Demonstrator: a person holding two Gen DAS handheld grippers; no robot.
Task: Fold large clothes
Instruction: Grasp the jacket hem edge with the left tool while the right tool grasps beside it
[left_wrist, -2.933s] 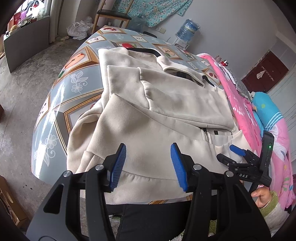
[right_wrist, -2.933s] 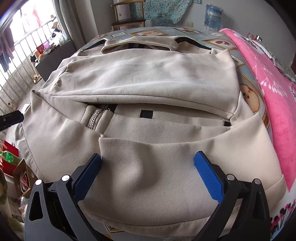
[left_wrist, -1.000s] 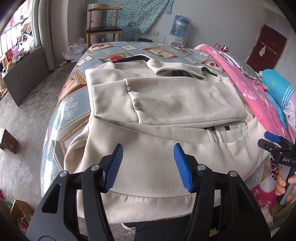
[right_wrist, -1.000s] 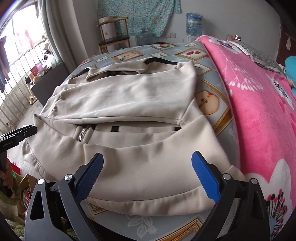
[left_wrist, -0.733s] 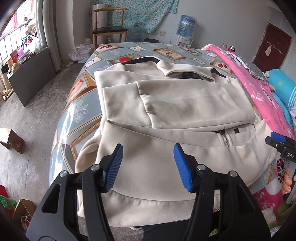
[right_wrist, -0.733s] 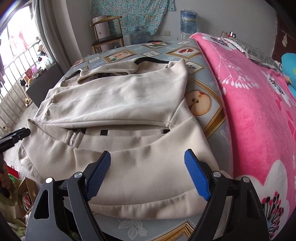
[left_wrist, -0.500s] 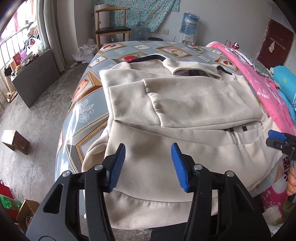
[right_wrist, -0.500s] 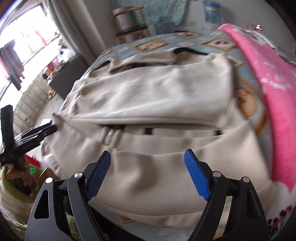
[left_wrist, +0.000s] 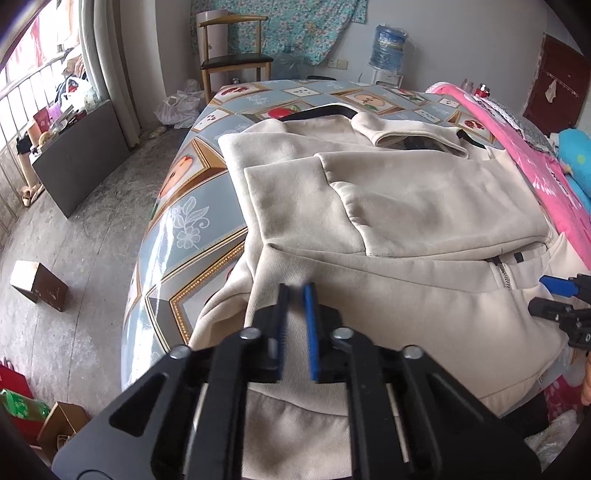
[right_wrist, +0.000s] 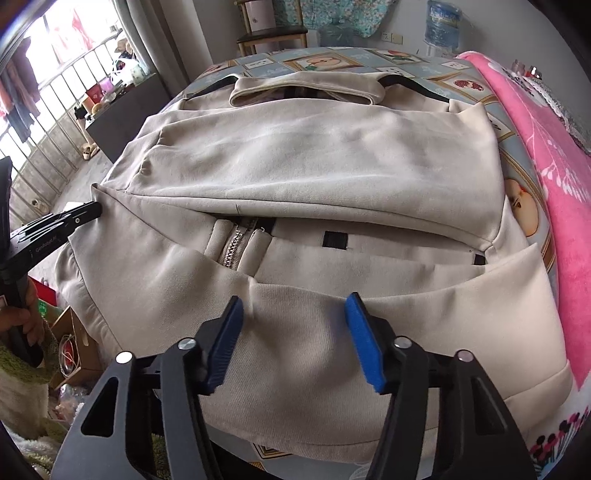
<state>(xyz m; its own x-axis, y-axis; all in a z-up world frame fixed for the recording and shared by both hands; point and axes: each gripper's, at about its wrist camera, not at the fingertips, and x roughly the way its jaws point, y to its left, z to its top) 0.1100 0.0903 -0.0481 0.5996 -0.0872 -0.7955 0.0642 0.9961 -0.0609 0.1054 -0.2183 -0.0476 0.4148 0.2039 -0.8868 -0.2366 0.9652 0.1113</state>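
Observation:
A large beige zip jacket (left_wrist: 406, 206) lies on the patterned table (left_wrist: 192, 206), sleeves folded across its chest. My left gripper (left_wrist: 295, 295) is shut on a ridge of cloth at the jacket's left side, just below the folded sleeve. The right wrist view shows that gripper's tip (right_wrist: 88, 210) at the jacket's (right_wrist: 314, 155) left edge, held by a hand (right_wrist: 26, 321). My right gripper (right_wrist: 293, 332) hovers over the lower front panel right of the zipper (right_wrist: 234, 247). Its jaws are closing, with cloth under them but not pinched. It also shows at the right edge as the right gripper (left_wrist: 546, 297).
A pink blanket (right_wrist: 554, 166) lies along the table's right side. A wooden chair (left_wrist: 236, 62) and a water bottle (left_wrist: 388, 48) stand beyond the far end. Boxes (left_wrist: 37, 286) sit on the concrete floor at left. Black straps (right_wrist: 417, 86) lie by the collar.
My left jaws went from wide apart to shut on the jacket's left side. My right jaws narrowed, and that gripper swung left across the hem toward the zipper.

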